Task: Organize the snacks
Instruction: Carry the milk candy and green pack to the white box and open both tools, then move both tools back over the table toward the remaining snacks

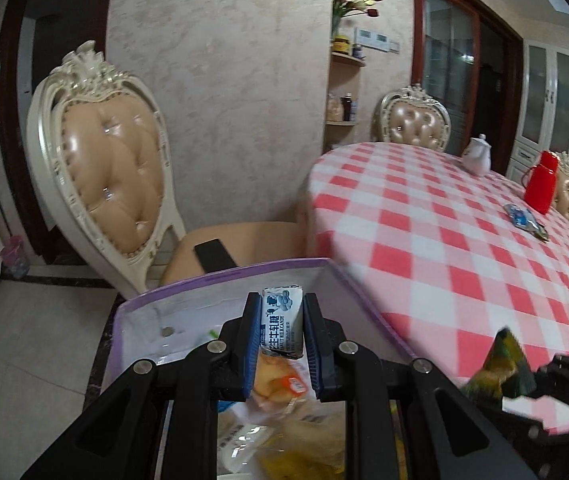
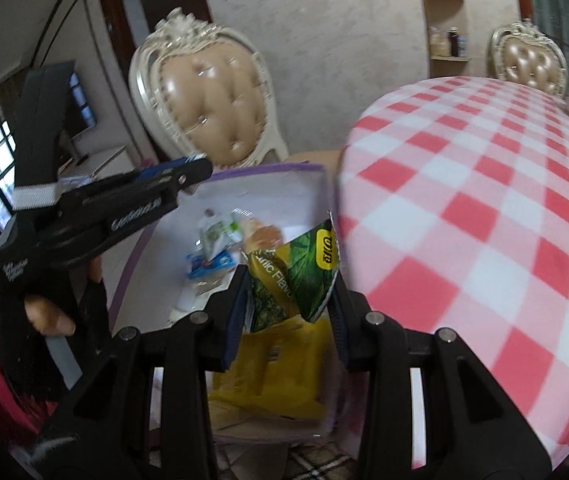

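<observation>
1. Left claw (image 1: 282, 322) is clamped on a blue-and-white wrapped milk candy bar (image 1: 281, 320), held above the purple-rimmed white box (image 1: 228, 276)
2. Right claw (image 2: 290, 280) is clamped on a green-and-yellow foil snack packet (image 2: 296, 272) over the same box, beside the red-and-white checked counter (image 2: 484, 200)

Left hand-held gripper (image 1: 282, 334): black plastic linkage arms, silver round screws at pivots, blue ribbed pads on fingers (image 1: 253, 344). Right hand-held gripper (image 2: 290, 304): same build. Left hand (image 2: 50, 316): black fingerless glove; white lettering on gripper body.
</observation>
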Demonstrator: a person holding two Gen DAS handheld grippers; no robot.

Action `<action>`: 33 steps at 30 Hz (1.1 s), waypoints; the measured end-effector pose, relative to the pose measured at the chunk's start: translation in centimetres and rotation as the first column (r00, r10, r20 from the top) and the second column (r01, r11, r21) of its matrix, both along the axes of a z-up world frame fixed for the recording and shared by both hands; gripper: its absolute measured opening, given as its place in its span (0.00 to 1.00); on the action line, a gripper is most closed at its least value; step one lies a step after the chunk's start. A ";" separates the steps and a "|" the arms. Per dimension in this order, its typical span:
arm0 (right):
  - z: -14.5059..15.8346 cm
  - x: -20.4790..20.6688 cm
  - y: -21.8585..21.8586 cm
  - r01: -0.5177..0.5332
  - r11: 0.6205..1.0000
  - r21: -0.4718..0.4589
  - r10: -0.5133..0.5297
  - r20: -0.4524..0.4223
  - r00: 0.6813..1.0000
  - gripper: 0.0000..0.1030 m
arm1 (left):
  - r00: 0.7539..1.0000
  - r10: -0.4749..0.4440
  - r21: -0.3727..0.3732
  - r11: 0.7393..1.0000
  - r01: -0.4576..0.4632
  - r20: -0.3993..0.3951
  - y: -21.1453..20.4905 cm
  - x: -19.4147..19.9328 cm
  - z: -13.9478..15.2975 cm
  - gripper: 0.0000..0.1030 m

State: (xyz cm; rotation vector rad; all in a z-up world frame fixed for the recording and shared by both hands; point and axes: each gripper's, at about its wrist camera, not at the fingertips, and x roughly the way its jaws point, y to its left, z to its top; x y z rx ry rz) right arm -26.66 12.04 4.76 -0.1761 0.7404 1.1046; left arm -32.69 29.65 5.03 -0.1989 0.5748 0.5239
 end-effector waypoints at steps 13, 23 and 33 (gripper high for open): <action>-1.3 -3.3 2.2 -0.163 0.987 -0.004 0.163 -0.019 0.986 0.44 | 0.998 0.061 0.012 0.998 -0.060 -0.025 1.3 -0.6 -0.6 0.23; 0.1 -0.4 -1.3 -0.036 0.996 0.081 0.039 -0.046 0.998 0.60 | 0.996 0.090 0.048 0.995 -0.089 -0.025 0.2 -0.1 0.1 0.75; 0.7 6.1 -10.2 0.203 0.968 0.148 -0.189 -0.104 0.976 0.69 | 0.994 -0.084 0.032 0.996 0.086 -0.064 -6.3 5.7 2.0 0.81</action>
